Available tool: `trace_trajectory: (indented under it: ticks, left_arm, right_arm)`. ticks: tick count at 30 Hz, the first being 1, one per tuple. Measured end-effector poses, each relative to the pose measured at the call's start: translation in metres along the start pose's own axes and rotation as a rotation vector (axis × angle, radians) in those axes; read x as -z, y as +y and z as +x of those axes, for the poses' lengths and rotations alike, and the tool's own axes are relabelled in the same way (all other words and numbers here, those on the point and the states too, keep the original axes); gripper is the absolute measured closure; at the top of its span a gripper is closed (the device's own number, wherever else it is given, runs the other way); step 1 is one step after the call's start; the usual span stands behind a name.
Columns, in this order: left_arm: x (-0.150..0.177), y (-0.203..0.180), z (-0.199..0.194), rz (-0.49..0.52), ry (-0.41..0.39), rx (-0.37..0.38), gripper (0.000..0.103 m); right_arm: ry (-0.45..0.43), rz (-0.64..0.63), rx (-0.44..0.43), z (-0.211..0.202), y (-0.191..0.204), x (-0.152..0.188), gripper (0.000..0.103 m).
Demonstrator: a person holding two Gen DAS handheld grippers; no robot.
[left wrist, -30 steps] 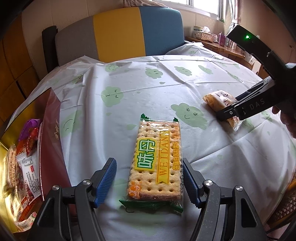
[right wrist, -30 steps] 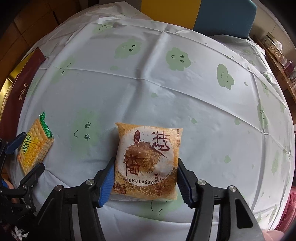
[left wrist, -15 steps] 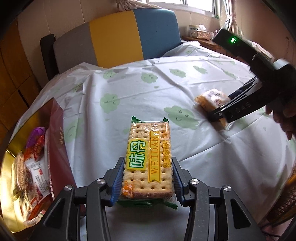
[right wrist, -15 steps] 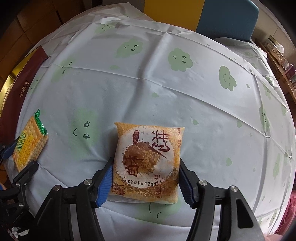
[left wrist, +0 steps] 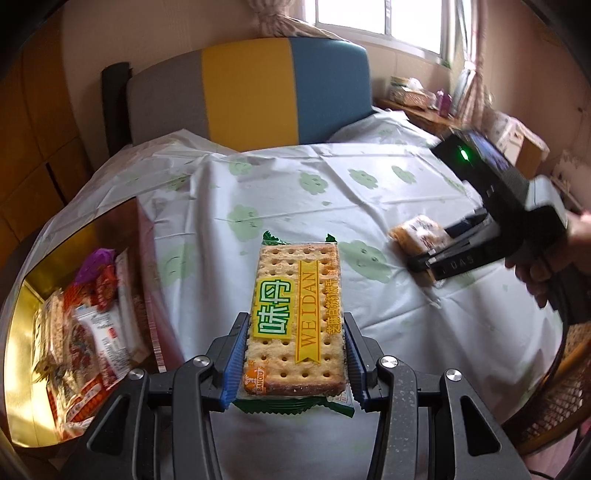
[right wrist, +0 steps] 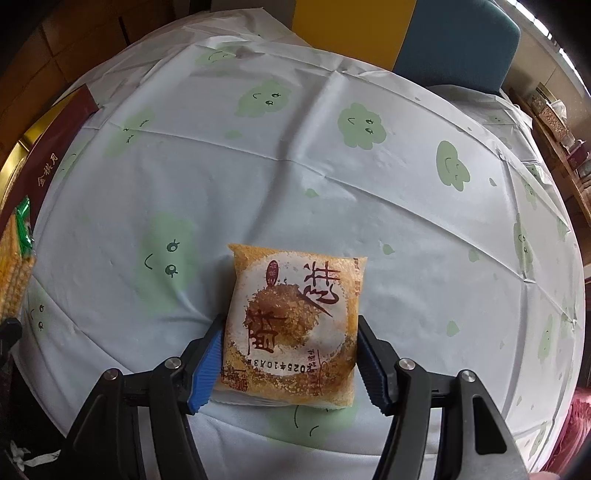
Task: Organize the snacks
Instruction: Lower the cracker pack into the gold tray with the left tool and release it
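Across the tabletop (right wrist: 295, 177) lies a white cloud-print cloth; beyond its far edge stands a grey-yellow-blue chair (left wrist: 251, 92) under a window (left wrist: 376, 18), with a possibly cluttered shelf (left wrist: 417, 99) alongside. Left tool (left wrist: 293, 363) clamps the cracker pack (left wrist: 295, 321); right tool (right wrist: 291, 369) brackets the pastry packet (right wrist: 295, 325), contact unclear.

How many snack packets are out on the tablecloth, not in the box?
2. The cracker packet sits between the left gripper pads. The orange pastry packet sits between the right gripper pads. More snacks lie in the gold box.

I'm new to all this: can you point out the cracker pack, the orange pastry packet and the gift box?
cracker pack (left wrist: 295, 314), left wrist view, on its yellow label.
orange pastry packet (right wrist: 291, 325), right wrist view, on its printed centre.
gift box (left wrist: 22, 332), left wrist view, on its gold inner wall.
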State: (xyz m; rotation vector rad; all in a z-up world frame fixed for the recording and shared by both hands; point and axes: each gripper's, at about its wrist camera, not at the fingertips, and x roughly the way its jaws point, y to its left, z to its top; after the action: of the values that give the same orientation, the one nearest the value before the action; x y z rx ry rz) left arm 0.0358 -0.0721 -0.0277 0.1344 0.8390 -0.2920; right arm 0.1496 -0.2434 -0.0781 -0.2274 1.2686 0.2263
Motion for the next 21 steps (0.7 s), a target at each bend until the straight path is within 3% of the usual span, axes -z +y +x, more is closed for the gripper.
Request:
trace_trajectory:
  ticks: [14, 21]
  left_arm:
    - [-0.004, 0.103, -0.019, -0.274, 0.005, -0.150, 0.055]
    - [0.005, 0.140, -0.023, -0.348, 0.001, -0.223, 0.055]
  right_arm:
    - [-0.011, 0.008, -0.008, 0.000, -0.003, 0.004, 0.037]
    - [-0.019, -0.011, 0.005, -0.001, 0.002, 0.005, 0.037]
